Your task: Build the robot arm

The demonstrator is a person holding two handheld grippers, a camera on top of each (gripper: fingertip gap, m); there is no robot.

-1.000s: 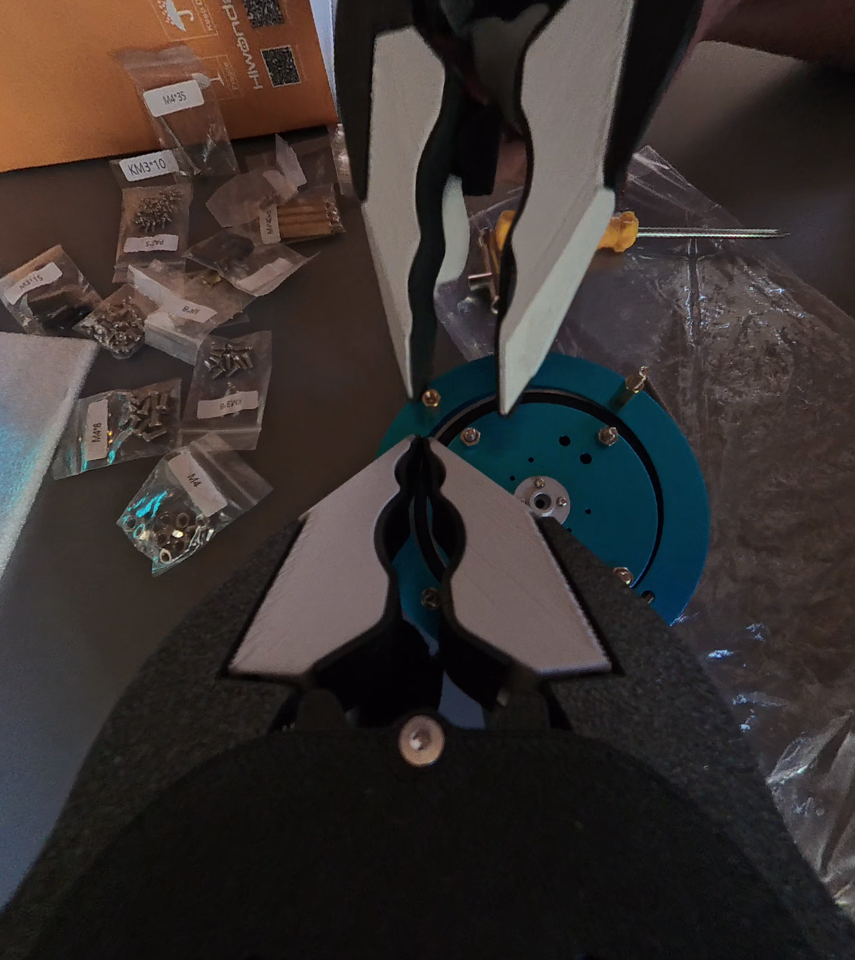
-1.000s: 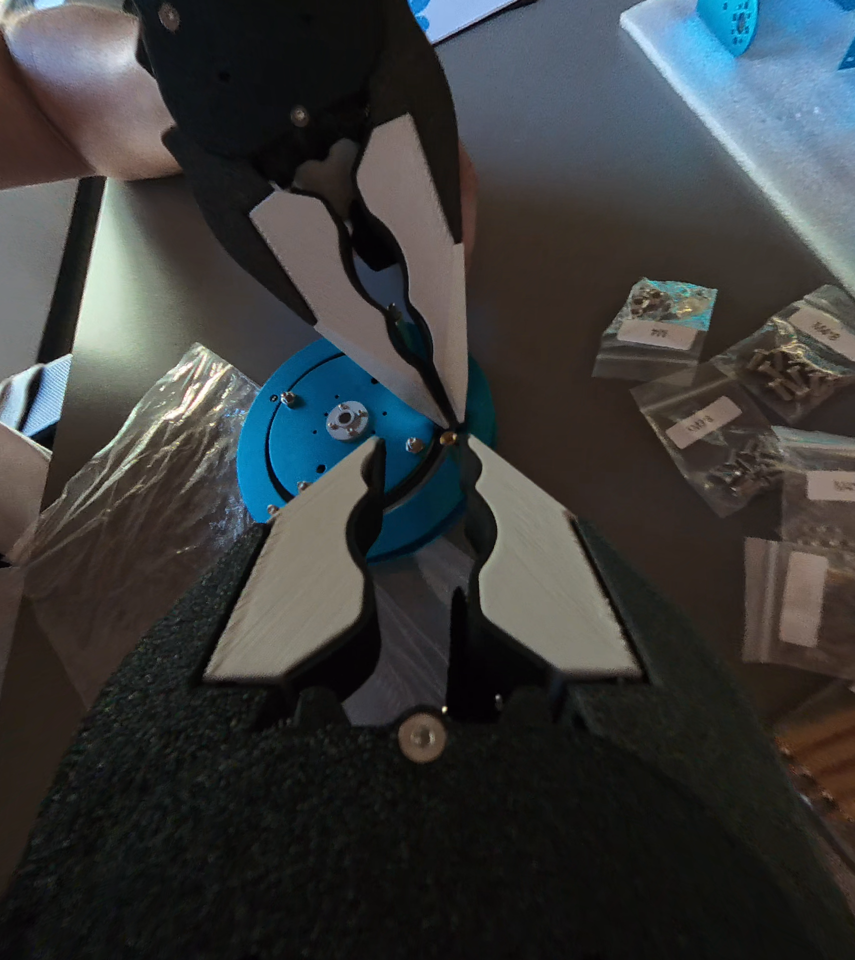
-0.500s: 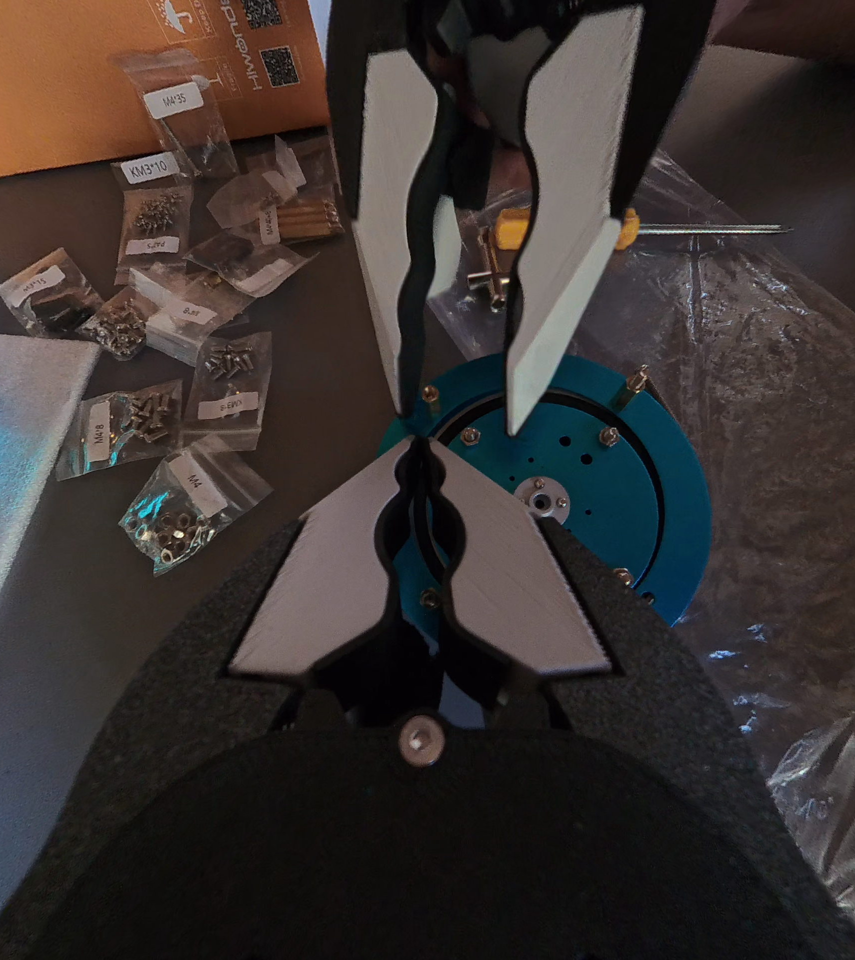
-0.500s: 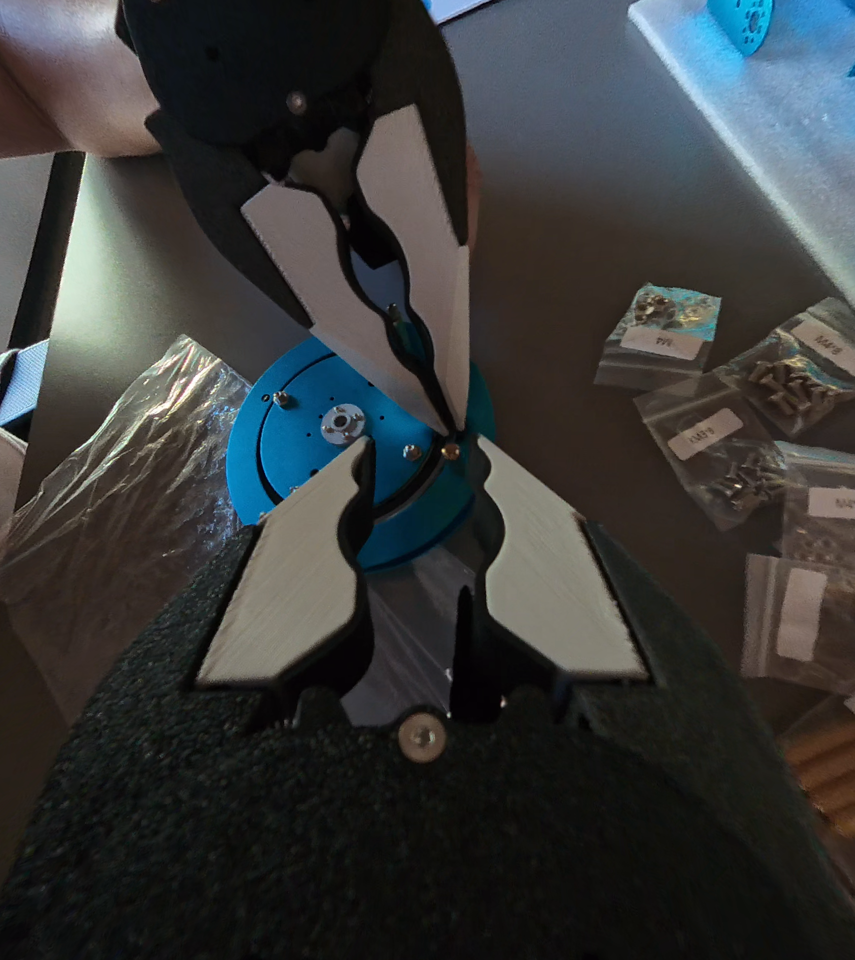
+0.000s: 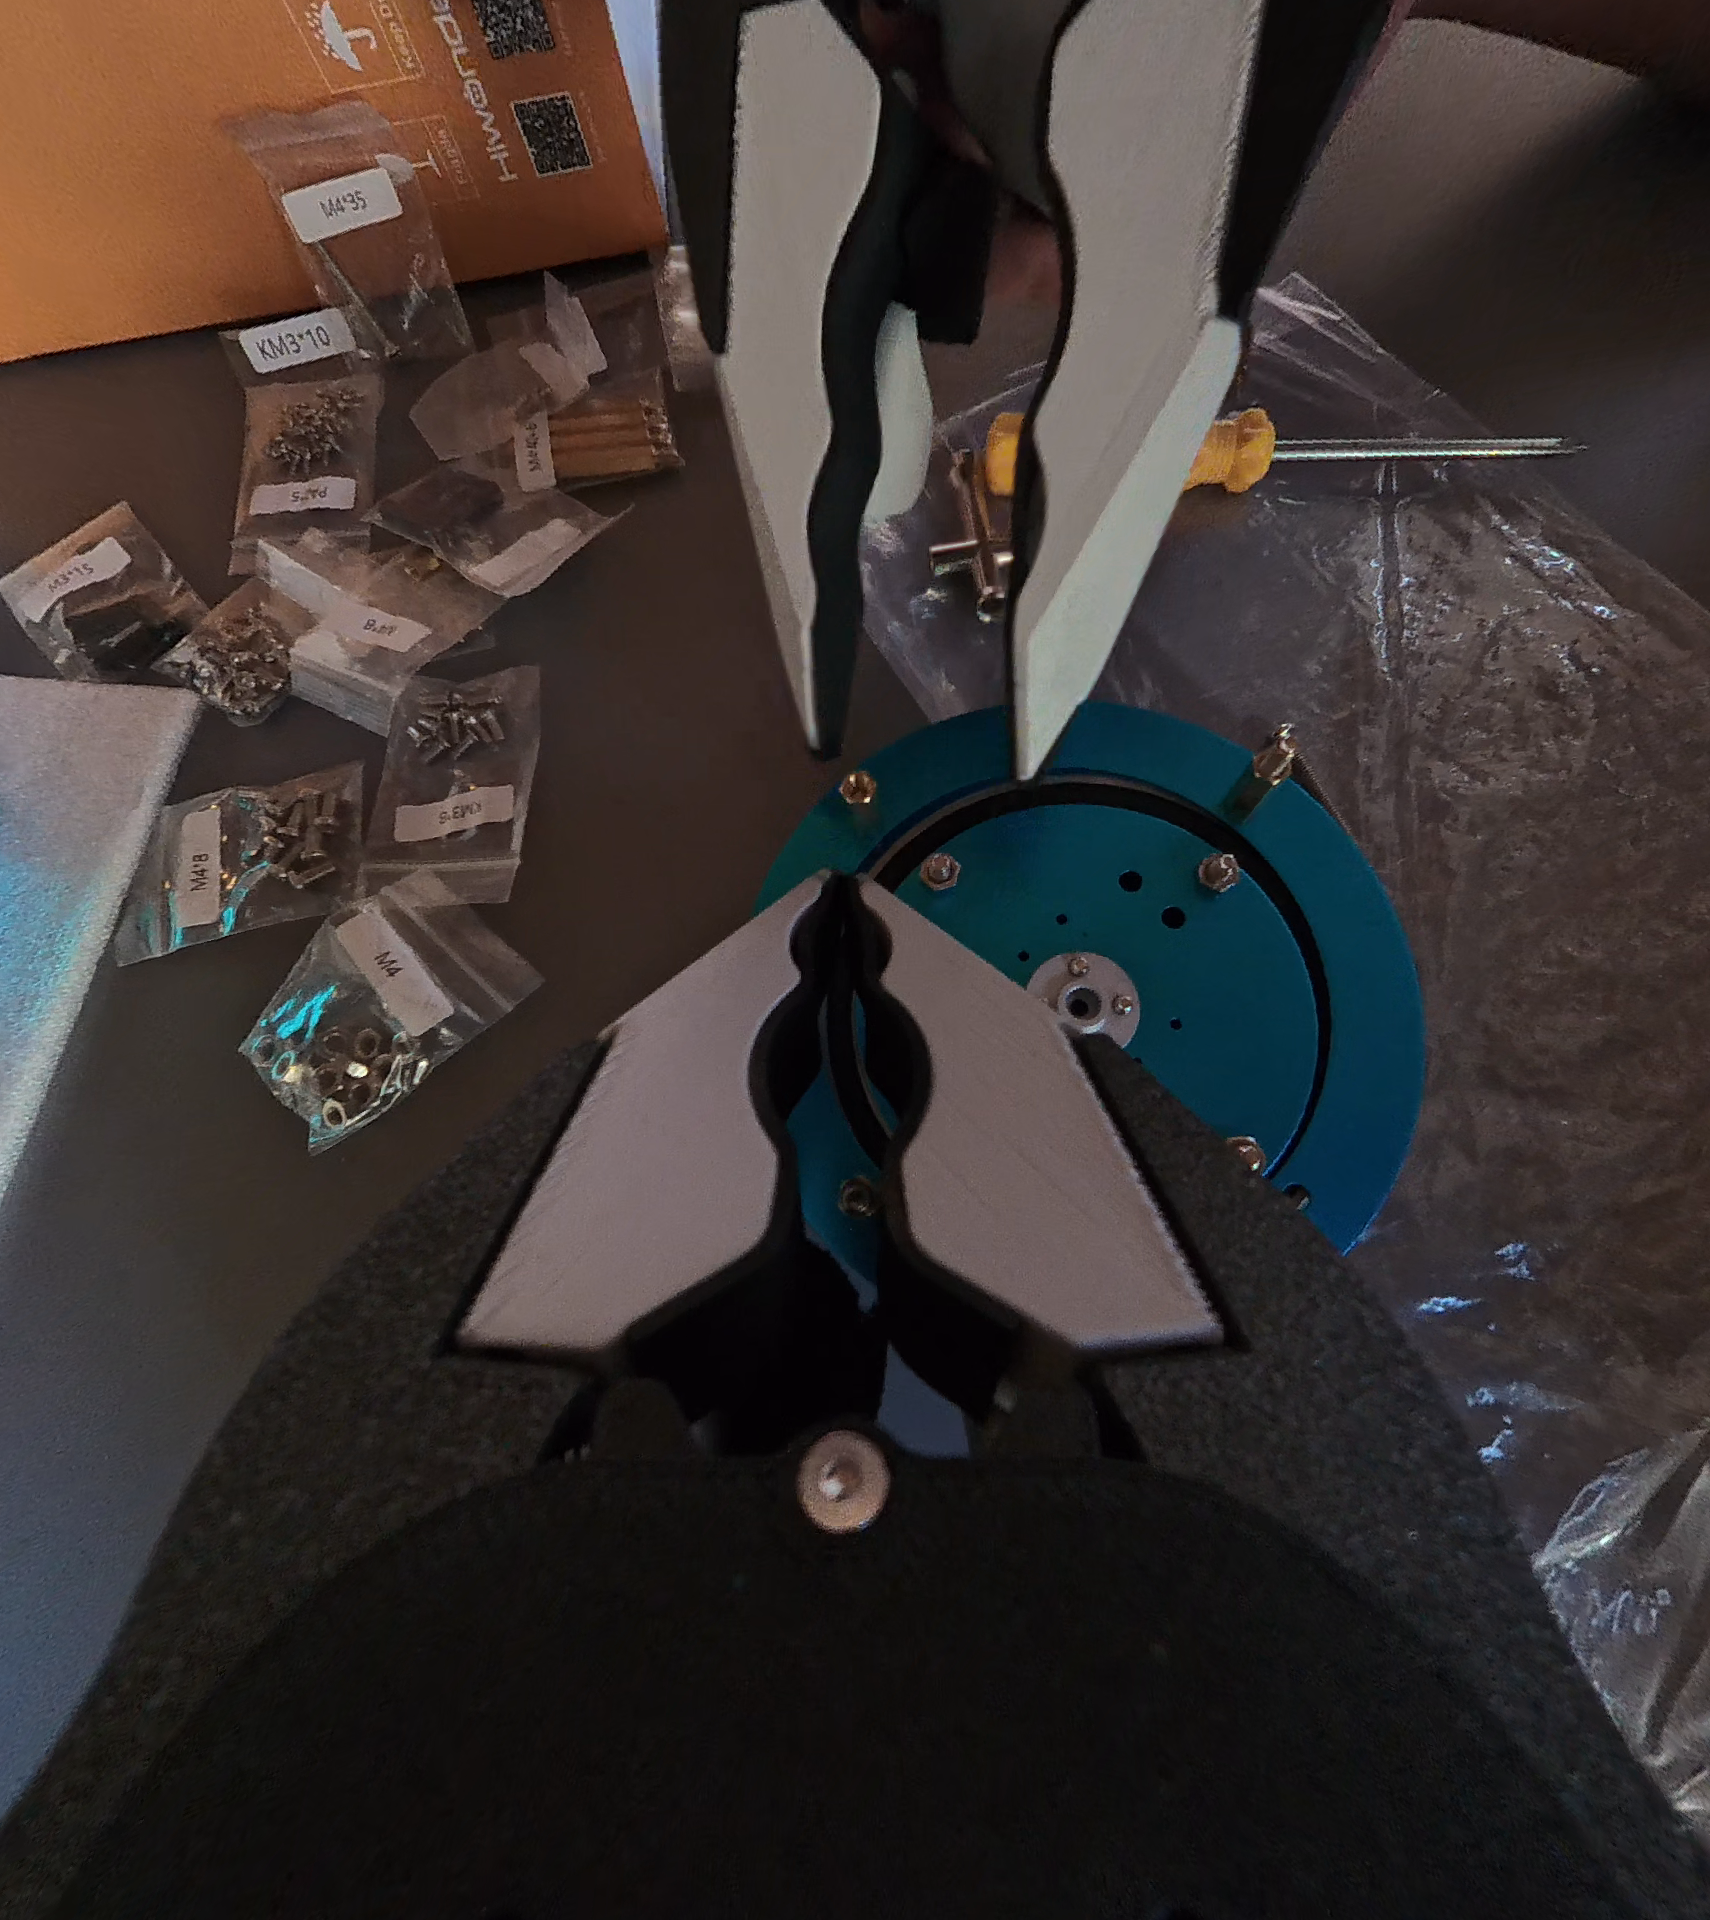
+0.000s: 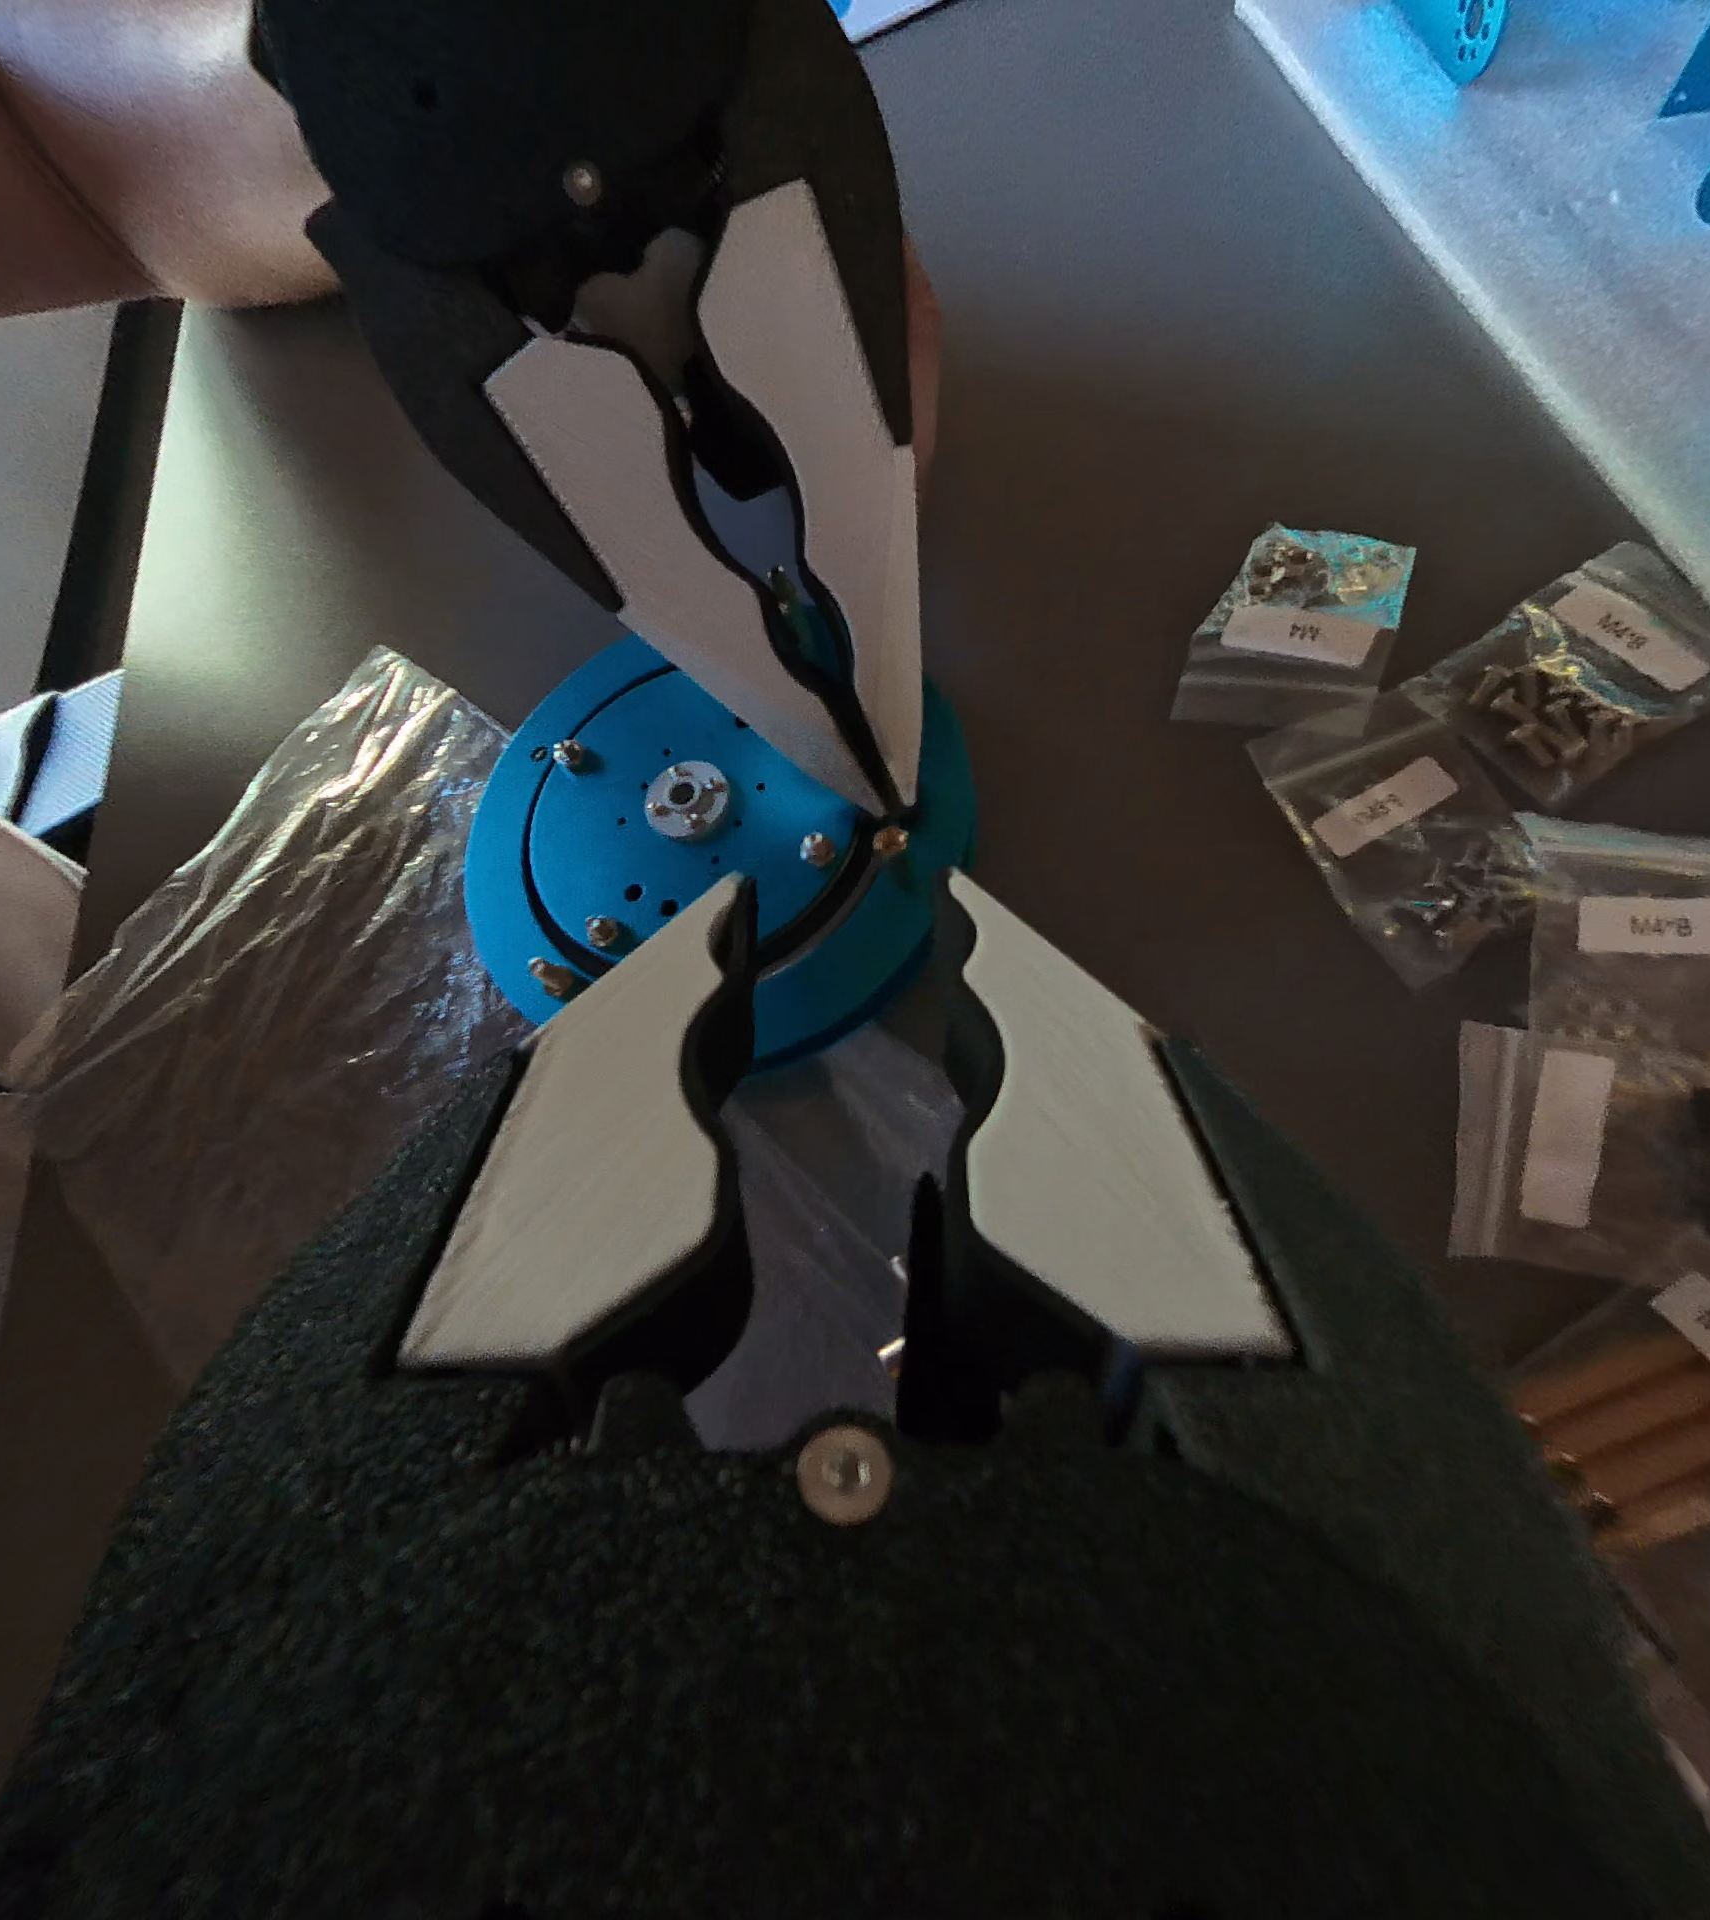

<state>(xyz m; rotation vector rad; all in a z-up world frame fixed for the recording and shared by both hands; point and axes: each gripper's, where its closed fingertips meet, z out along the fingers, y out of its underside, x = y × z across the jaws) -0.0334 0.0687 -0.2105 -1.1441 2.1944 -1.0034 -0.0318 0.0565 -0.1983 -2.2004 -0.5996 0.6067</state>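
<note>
the left claw point(image 5: 843, 883) sits low in the middle of the left wrist view, its two fingers pressed together at the tips over the near-left rim of a round blue disc point(image 5: 1350, 935); whether the tips pinch anything there cannot be told. the disc lies flat at the centre right of the frame, partly on a crinkled clear plastic bag point(image 5: 1557, 727), with a silver hub point(image 5: 1079, 1003) in its middle and brass standoffs point(image 5: 1277, 753) upright on its outer ring. the right claw point(image 5: 924, 764) comes down from the top of the frame, its fingers spread, one tip just beside the disc's far rim, the other over it. in the right wrist view that claw point(image 6: 846, 888) is spread over the disc's near edge. small bags of screws point(image 5: 311, 852) lie on the dark surface point(image 5: 622, 675) at the left, below an orange box point(image 5: 103, 156). a yellow-handled screwdriver point(image 5: 1235, 447) lies at the upper right.
</note>
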